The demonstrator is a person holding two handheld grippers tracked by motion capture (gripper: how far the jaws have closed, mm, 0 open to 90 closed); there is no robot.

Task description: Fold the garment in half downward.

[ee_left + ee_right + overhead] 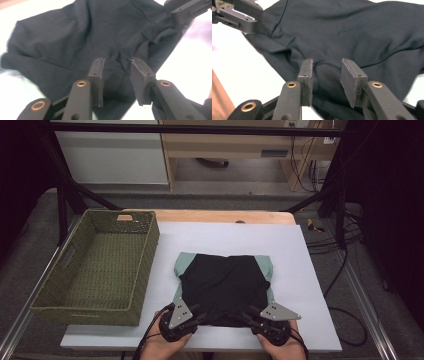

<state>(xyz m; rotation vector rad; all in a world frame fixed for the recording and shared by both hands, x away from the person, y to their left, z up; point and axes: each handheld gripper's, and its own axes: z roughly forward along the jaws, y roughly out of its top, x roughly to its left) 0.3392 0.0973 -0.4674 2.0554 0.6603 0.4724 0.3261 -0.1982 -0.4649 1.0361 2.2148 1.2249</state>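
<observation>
Black garment (222, 285) lies folded near the surface's front edge: soft, light, floppy. Both tongs (197, 312) (250, 314) sit apart over its near hem, gripping nothing. We judge the two near corners the best pinch points.

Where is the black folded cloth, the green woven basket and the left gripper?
black folded cloth (222, 282), high view, its middle.
green woven basket (145, 265), high view, right wall.
left gripper (117, 65), left gripper view, between its fingertips.

One garment (222, 282), one basket (100, 265), two hand-held grippers (197, 316)
</observation>
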